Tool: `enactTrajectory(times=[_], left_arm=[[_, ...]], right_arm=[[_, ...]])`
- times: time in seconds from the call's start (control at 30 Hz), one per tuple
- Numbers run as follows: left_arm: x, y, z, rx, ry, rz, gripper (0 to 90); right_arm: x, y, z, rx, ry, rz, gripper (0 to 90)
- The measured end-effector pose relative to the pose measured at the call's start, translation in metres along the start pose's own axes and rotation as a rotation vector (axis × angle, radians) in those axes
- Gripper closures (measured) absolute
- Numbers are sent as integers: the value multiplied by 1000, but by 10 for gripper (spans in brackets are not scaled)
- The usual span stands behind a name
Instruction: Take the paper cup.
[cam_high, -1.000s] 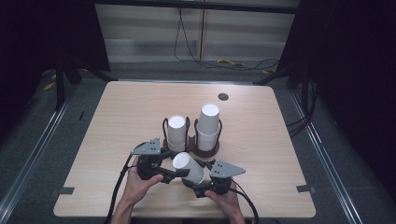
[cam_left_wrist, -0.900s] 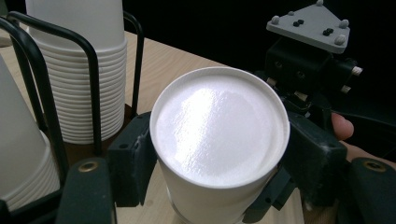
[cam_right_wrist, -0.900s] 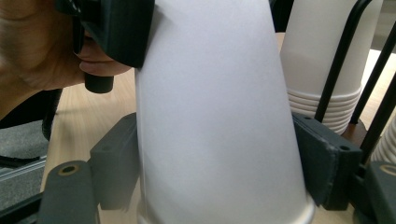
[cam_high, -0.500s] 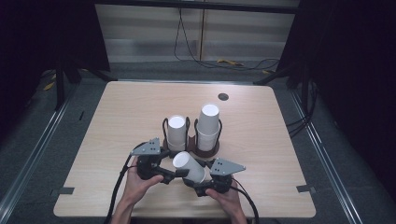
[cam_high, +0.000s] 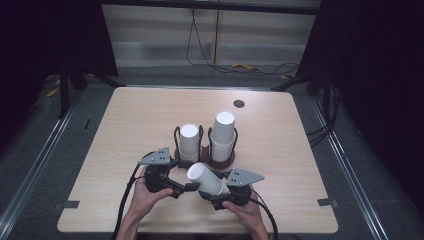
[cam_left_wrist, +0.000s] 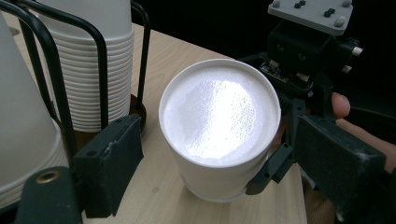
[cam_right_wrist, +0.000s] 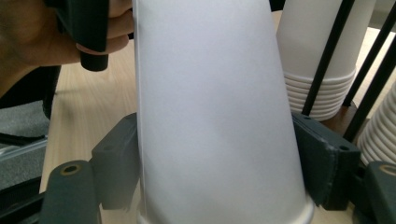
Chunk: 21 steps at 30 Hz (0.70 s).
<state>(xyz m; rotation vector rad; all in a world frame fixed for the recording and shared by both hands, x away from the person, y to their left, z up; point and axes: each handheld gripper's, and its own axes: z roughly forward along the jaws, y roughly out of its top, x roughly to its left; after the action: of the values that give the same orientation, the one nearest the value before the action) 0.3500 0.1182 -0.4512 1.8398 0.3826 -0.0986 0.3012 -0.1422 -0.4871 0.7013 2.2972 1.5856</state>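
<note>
So the right gripper (cam_high: 212, 192) is clamped on a white cup (cam_high: 206, 178), pads squeezing its sides down near the rim, and the cup lies tilted over the table (cam_high: 125, 125), closed bottom pointing at the left gripper (cam_high: 187, 186). That one's jaws have just been opening; in its own view its pads (cam_left_wrist: 109, 163) stand wide apart, clear of the cup's bottom end between them. Just behind are two cup stacks (cam_high: 223, 132) in a wire holder (cam_high: 218, 160).

Table (cam_high: 125, 130) evenly lit from overhead, surroundings dark; glare on cup (cam_left_wrist: 219, 116) bottom; close jaws soft-focused.
</note>
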Motion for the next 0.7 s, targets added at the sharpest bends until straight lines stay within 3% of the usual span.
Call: enactTrajectory(times=[0.17, 0.7], left_arm=[[0, 0, -1, -1, 6, 8, 160], [1, 0, -7, 71, 61, 65, 157]], right_arm=[[-1, 3, -1, 25, 3, -15, 241], [-5, 9, -1, 92, -2, -31, 243]])
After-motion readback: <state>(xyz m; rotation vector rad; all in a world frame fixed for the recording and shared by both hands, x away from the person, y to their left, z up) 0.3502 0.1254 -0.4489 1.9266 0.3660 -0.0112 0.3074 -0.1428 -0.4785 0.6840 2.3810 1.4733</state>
